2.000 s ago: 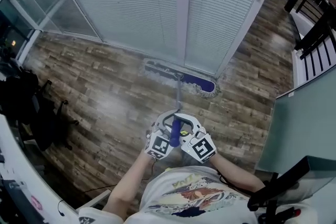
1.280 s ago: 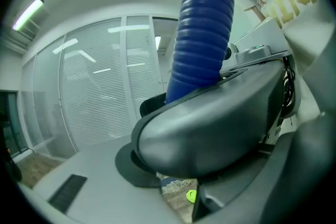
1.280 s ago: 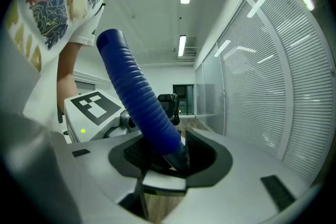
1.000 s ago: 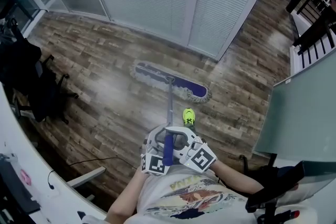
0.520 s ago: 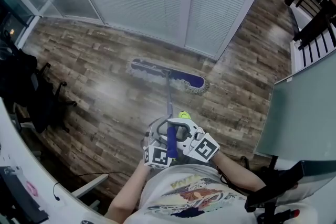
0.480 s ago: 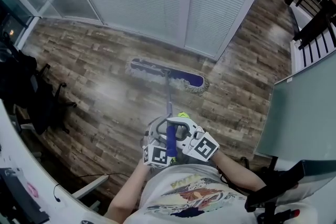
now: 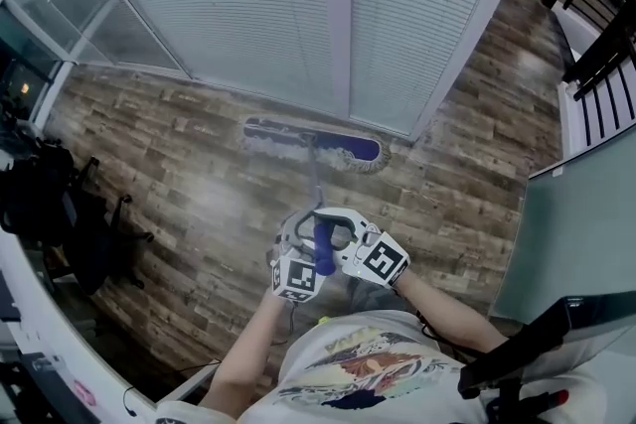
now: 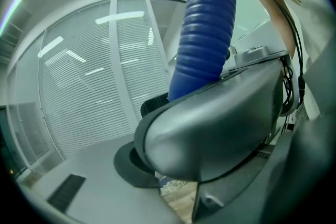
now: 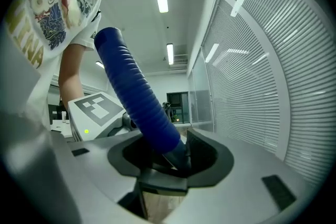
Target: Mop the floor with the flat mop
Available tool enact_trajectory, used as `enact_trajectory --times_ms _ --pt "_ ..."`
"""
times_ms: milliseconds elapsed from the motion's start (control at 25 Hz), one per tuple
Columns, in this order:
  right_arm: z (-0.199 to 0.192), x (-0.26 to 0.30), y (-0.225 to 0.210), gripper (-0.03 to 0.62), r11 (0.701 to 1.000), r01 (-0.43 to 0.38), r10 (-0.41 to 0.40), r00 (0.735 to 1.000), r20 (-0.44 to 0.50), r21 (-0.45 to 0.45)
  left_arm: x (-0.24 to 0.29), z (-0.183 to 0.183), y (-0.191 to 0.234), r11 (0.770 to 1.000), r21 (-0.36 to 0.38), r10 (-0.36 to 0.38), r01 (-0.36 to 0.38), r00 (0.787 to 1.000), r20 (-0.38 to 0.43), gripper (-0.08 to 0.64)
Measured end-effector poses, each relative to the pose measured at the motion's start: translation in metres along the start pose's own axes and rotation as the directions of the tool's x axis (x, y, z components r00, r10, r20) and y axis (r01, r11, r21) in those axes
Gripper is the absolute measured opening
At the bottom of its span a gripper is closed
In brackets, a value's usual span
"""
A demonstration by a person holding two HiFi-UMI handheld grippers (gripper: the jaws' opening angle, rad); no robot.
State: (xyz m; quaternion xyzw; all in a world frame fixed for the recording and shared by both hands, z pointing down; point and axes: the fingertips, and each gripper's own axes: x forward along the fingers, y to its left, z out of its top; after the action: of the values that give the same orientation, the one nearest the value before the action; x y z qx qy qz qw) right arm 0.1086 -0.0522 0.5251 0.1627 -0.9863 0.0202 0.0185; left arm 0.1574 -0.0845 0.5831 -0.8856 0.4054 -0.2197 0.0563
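Observation:
The flat mop's blue head (image 7: 313,141) with its grey fringe lies on the wooden floor (image 7: 179,174), close to the foot of the blinds. Its thin pole runs back to a ribbed blue handle (image 7: 323,248), held in front of the person's chest. My left gripper (image 7: 303,245) is shut on that handle from the left and my right gripper (image 7: 340,239) from the right, at the same height. The handle (image 8: 205,34) rises between the jaws in the left gripper view, partly hidden by the right gripper's grey shell. In the right gripper view the handle (image 9: 139,97) sits pinched in my right gripper (image 9: 173,157).
A wall of white blinds and glass (image 7: 298,5) closes the far side. A black office chair (image 7: 60,213) and a white desk edge (image 7: 40,333) stand at the left. A grey partition (image 7: 581,233) and dark chairs (image 7: 601,45) are at the right.
The mop head has slid forward over the floor and turned square to the blinds. Both grippers have gone forward with the handle, still shut on it.

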Motion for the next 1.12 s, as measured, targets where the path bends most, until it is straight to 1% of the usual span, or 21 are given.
enact_trajectory --times_ms 200,320,440,520,640,720,760,880,1120 --pt "0.000 0.022 -0.086 0.187 0.998 0.001 -0.002 1.000 0.019 0.061 0.071 0.006 0.054 1.000 0.008 -0.003 0.003 1.000 -0.002 0.112" --pt "0.008 0.025 -0.129 0.189 0.997 0.018 -0.022 0.999 0.049 0.076 0.104 0.022 0.077 0.999 0.032 -0.004 0.003 1.000 0.019 0.112" --pt "0.027 0.032 -0.154 0.189 0.996 0.035 -0.041 0.996 0.074 0.082 0.117 0.038 0.098 0.999 0.043 0.001 -0.003 0.999 0.040 0.112" --pt "0.031 0.036 -0.157 0.189 0.996 0.030 -0.036 0.997 0.069 0.087 0.117 0.041 0.104 0.999 0.037 0.000 -0.001 1.000 0.031 0.112" --pt "0.023 0.040 -0.141 0.190 0.995 -0.005 0.002 0.999 0.036 0.099 0.106 0.028 0.099 1.000 0.012 -0.007 0.008 1.000 -0.027 0.112" --pt "0.014 0.042 -0.121 0.197 0.993 -0.040 0.038 0.999 0.017 0.114 0.092 0.012 0.089 1.000 -0.007 -0.011 0.010 0.997 -0.072 0.112" --pt "0.009 0.043 -0.109 0.204 0.991 -0.058 0.057 0.998 0.010 0.120 0.084 0.006 0.084 1.000 -0.017 -0.006 0.005 0.997 -0.081 0.112" --pt "0.002 0.041 -0.068 0.212 0.988 -0.105 0.106 0.994 -0.007 0.115 0.052 -0.005 0.068 0.998 -0.054 0.033 -0.037 0.996 -0.079 0.112" --pt "-0.005 0.036 0.028 0.215 0.983 -0.158 0.162 0.986 -0.032 0.095 -0.030 -0.025 0.027 0.988 -0.118 0.090 -0.099 0.992 -0.085 0.112"
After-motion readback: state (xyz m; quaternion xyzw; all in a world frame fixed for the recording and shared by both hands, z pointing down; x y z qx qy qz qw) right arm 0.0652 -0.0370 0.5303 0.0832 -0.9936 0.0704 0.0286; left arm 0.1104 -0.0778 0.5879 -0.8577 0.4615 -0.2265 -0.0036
